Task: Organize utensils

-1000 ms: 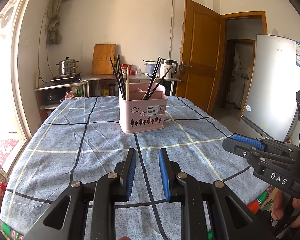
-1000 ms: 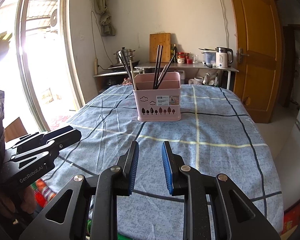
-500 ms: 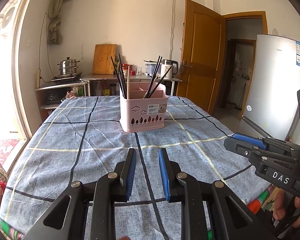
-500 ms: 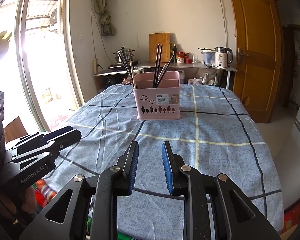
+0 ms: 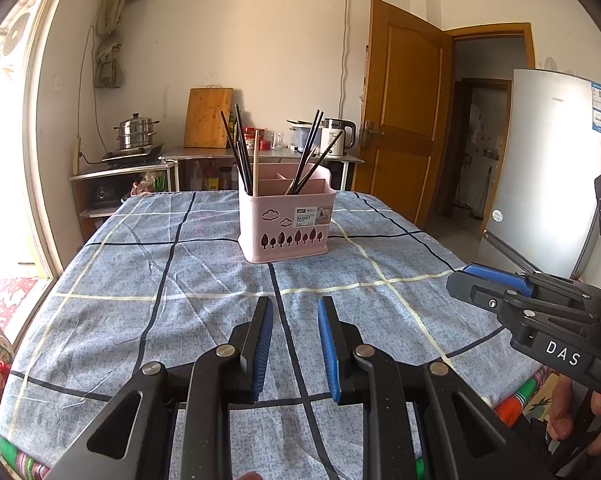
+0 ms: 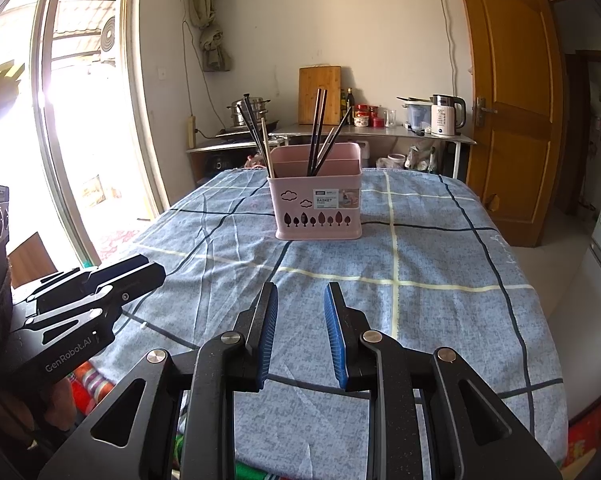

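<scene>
left hand-held gripper (image 5: 294,318): parted, empty, above tablecloth (image 5: 148,280) | pink basket (image 5: 286,224): upright, holding chopsticks (image 5: 240,152)

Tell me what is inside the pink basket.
The pink basket holds dark chopsticks and one pale wooden stick on its left side, with more dark chopsticks leaning further right. Dividers show at the top; its opaque walls hide the lower ends and bottom.

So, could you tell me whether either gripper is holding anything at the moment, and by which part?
Nothing is held. The left gripper and the right gripper are both open and empty, short of the pink basket of chopsticks.
</scene>
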